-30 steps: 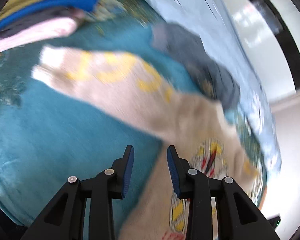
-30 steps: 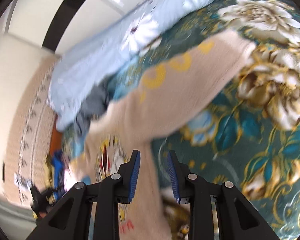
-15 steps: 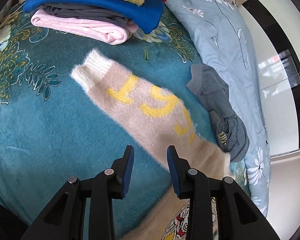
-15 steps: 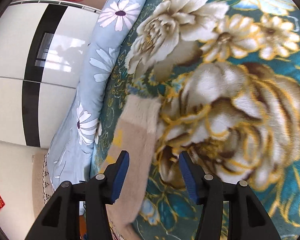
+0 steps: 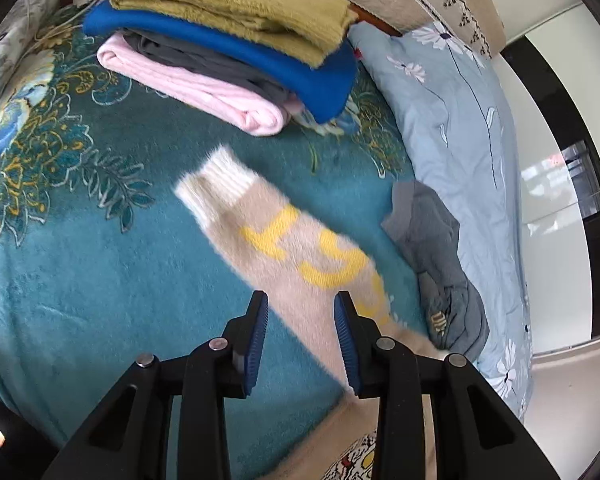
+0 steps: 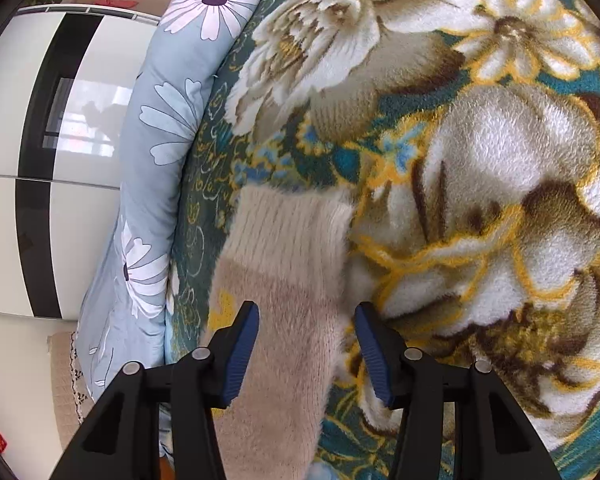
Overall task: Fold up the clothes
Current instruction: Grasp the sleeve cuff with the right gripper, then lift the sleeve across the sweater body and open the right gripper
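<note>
We're lining up on the beige sweater [image 5: 300, 264] sleeves: left gripper [image 5: 300, 332] narrowly open, right gripper [image 6: 306, 340] closing around the cuff [image 6: 290, 224], empty-handed. Next we pinch and fold inward.

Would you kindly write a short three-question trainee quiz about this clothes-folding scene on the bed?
1. True or false: the olive garment tops the folded stack.
2. What colour are the letters on the beige sweater's sleeve?
3. The right gripper sits over: A) the sleeve cuff, B) the grey garment, C) the pink garment.

Key: 1 true; 2 yellow; 3 A.
</note>
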A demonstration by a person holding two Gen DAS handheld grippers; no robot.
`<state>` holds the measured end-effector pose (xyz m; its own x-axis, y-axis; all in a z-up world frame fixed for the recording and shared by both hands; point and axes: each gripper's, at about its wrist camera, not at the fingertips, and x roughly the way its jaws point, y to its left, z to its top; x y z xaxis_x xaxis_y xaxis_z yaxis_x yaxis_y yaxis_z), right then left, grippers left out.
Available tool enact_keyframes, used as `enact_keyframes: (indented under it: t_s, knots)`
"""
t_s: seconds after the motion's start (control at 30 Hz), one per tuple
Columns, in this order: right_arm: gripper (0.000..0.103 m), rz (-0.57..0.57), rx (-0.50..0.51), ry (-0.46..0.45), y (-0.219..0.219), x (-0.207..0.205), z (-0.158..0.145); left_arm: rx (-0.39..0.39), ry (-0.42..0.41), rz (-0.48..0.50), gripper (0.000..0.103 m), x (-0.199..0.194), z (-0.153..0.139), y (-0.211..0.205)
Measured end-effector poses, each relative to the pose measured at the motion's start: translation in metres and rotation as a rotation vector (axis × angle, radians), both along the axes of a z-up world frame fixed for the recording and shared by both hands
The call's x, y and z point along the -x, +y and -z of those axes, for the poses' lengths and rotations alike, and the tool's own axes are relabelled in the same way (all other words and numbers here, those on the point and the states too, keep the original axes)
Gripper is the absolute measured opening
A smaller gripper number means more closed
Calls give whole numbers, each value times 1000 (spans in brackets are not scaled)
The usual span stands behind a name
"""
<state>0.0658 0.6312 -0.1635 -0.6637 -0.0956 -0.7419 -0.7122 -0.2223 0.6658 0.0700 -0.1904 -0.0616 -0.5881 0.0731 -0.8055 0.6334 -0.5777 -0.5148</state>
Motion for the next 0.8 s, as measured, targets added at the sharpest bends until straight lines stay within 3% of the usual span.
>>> enact_keyframes:
  t_s: [0.03,0.1,0.2,0.43,0.8]
  knots:
    - [41,-2,-8,-13,0,1,0,5,2,7,35,2,-2,-2]
    - [22,-1,-16,-36,1,1,-1,24,2,23,35,5,-6,-4]
    - [11,22,3,-20,2,-5,-3,40,-2,31,35,8,-9,-8]
    - [7,38,-88,68,4,-32,-44,6,-23,2,35,7,-5,-28]
    - [7,18,-202,91,-24,-52,-107,-124,-30,-69,35,-5,10,-43]
